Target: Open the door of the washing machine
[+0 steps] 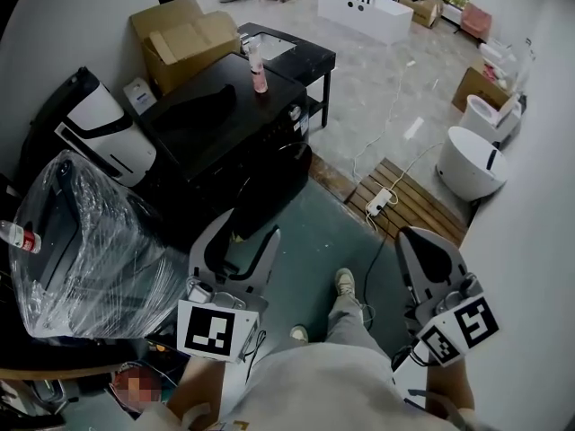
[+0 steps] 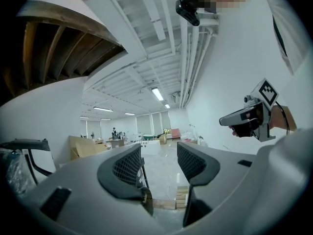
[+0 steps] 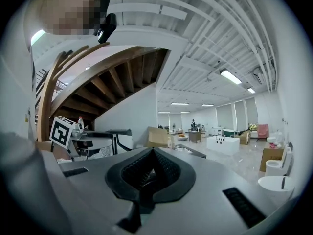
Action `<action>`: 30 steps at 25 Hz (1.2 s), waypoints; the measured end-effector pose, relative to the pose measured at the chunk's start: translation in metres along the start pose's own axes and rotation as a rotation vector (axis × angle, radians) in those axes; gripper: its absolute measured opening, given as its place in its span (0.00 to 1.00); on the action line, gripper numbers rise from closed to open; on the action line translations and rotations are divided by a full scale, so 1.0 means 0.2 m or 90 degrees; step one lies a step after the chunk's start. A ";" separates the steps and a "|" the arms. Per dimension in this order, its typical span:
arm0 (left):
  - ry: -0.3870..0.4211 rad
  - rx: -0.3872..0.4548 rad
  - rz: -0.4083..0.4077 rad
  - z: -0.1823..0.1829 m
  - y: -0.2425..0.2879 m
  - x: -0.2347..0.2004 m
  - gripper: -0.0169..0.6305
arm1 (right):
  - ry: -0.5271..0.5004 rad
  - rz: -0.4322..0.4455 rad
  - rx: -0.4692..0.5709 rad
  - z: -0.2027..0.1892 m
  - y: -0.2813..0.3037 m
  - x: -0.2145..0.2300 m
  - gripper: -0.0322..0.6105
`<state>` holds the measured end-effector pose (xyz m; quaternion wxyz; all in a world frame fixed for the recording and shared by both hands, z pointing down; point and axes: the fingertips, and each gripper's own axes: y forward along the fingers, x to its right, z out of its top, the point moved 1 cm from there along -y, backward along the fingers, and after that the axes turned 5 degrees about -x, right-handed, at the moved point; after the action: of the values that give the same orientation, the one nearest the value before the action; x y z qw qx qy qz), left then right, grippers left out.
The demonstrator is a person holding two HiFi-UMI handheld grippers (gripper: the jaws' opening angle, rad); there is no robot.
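Even, bright indoor light fills all three views. It comes from ceiling strip lights (image 2: 157,93) and from pale windows (image 3: 243,115) at the far end of the hall. White walls and the glossy floor (image 1: 386,88) bounce it back, so shadows are soft and short. In the head view the black washing machine (image 1: 225,142) reads as a dark mass with little detail, while the plastic-wrapped bundle (image 1: 81,241) shows streaky white glare. The underside of the wooden staircase (image 3: 98,82) lies in shade. Both gripper views are fisheye circles with black corners and strongly bowed lines towards the rim. The distant hall is small and slightly soft, and no motion blur shows.
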<state>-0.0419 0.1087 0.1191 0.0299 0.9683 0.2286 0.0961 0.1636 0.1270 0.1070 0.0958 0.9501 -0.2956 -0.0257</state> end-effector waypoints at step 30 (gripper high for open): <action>0.024 -0.164 0.041 -0.27 1.65 -0.26 0.40 | 0.036 0.164 -0.042 -0.16 1.25 1.21 0.09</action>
<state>0.0452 -0.2084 0.1967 0.1468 0.9614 0.1834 0.1436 0.2276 -0.2077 0.1887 0.1381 0.9010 -0.4112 0.0039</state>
